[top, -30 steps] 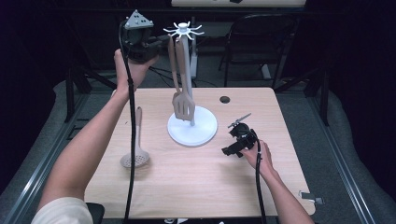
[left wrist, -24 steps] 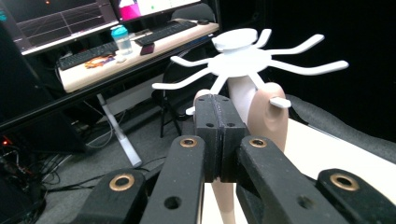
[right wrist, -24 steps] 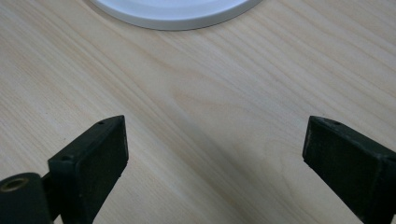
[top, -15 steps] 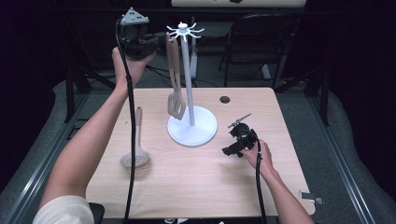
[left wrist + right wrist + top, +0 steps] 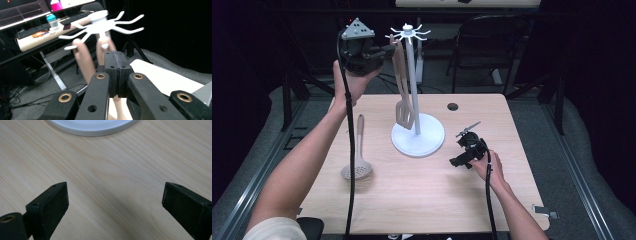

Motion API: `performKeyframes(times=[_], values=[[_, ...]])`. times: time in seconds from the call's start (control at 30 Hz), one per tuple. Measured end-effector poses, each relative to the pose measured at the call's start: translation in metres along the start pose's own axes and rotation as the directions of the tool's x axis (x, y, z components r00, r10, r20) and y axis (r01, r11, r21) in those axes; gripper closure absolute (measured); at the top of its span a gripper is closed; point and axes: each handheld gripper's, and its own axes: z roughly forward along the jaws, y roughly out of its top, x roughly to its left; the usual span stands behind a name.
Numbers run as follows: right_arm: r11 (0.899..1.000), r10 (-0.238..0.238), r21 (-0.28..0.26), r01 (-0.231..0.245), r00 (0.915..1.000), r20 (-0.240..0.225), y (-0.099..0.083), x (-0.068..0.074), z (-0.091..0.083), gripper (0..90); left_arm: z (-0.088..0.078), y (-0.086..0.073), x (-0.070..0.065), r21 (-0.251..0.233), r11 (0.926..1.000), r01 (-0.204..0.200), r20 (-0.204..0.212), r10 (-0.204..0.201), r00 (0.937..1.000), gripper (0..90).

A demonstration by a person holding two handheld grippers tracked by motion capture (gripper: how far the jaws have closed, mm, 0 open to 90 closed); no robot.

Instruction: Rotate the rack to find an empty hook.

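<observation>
A white hook rack (image 5: 413,75) stands on a round base (image 5: 427,142) at mid table. From its hooks (image 5: 100,25) a beige slotted spatula (image 5: 404,113) hangs left of the pole. My left gripper (image 5: 387,50) is held high beside the handle top. Its pads (image 5: 110,70) are pressed together with nothing showing between them. Just past them rises a beige handle (image 5: 106,47) with a hook tip in its hole, and a second beige handle (image 5: 83,60) to its left. My right gripper (image 5: 460,150) rests on the table right of the base. It is open (image 5: 116,192) over bare wood.
A beige skimmer spoon (image 5: 357,167) lies on the table left of the rack base (image 5: 92,126). A dark round hole (image 5: 452,106) marks the table's far side. A black chair (image 5: 492,45) stands behind the table, and a desk with keyboards (image 5: 37,32) lies beyond the rack.
The hanging spatula swung left, off the line of the pole, then partly back. My left hand shifted slightly at the hooks. The right hand and its gripper kept still.
</observation>
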Motion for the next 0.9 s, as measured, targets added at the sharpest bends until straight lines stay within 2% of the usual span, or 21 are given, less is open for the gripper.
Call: performKeyframes(times=[0.1, 0.17, 0.2, 0.27, 0.33, 0.37, 0.47, 0.7, 0.77, 0.8, 0.9], values=[[1.0, -0.01, 0.003, 0.01, 0.9999, 0.004, 0.0, 0.0, 0.0, 6.6, 0.002, 0.005, -0.003, -0.002, 0.9999, -0.015, -0.002, 0.015, 0.9999, 89.8], [1.0, -0.019, 0.0, 0.019, 0.9998, -0.009, 0.0, -0.001, 0.0, 6.6, 0.004, 0.007, -0.003, -0.003, 0.9999, -0.01, -0.006, 0.01, 0.9999, 89.8], [1.0, -0.02, 0.009, 0.02, 0.9998, 0.006, 0.0, -0.001, -0.001, 6.6, 0.005, 0.008, -0.002, -0.003, 1.0, -0.006, -0.008, 0.006, 1.0, 89.8], [1.0, -0.018, 0.009, 0.018, 0.9997, -0.015, 0.0, -0.002, 0.0, 6.6, 0.007, 0.008, 0.0, 0.002, 1.0, 0.004, -0.009, -0.004, 0.9999, 89.9], [1.0, -0.025, 0.002, 0.025, 0.9997, -0.003, -0.001, -0.003, 0.0, 6.7, 0.009, 0.008, 0.002, 0.002, 0.9999, 0.011, -0.012, -0.011, 0.9999, 89.9], [1.0, -0.023, 0.005, 0.023, 0.9997, -0.004, 0.0, -0.002, 0.0, 6.7, 0.009, 0.008, 0.003, 0.006, 0.9999, 0.011, -0.015, -0.011, 0.9998, 90.0], [0.999, 0.014, -0.034, -0.015, 0.9997, -0.018, -0.001, 0.001, 0.002, 6.7, 0.01, 0.007, 0.005, 0.004, 0.9999, 0.016, -0.027, -0.016, 0.9995, 90.0], [1.0, -0.025, 0.012, 0.025, 0.9996, 0.008, 0.0, -0.002, -0.001, 6.7, 0.011, 0.005, 0.013, 0.006, 0.9993, 0.037, -0.041, -0.037, 0.9985, 90.0], [1.0, -0.007, -0.01, 0.007, 1.0, 0.006, -0.001, 0.0, 0.001, 6.7, 0.012, 0.004, 0.015, 0.003, 0.999, 0.045, -0.044, -0.045, 0.998, 89.9], [0.999, -0.031, 0.019, 0.031, 0.9993, 0.018, 0.0, -0.002, -0.001, 6.7, 0.012, 0.004, 0.016, 0.006, 0.9989, 0.047, -0.045, -0.046, 0.9979, 89.9], [0.999, -0.031, 0.02, 0.031, 0.9994, 0.016, 0.0, -0.002, -0.001, 6.7, 0.013, 0.004, 0.019, 0.008, 0.9986, 0.053, -0.052, -0.052, 0.9973, 90.0]])
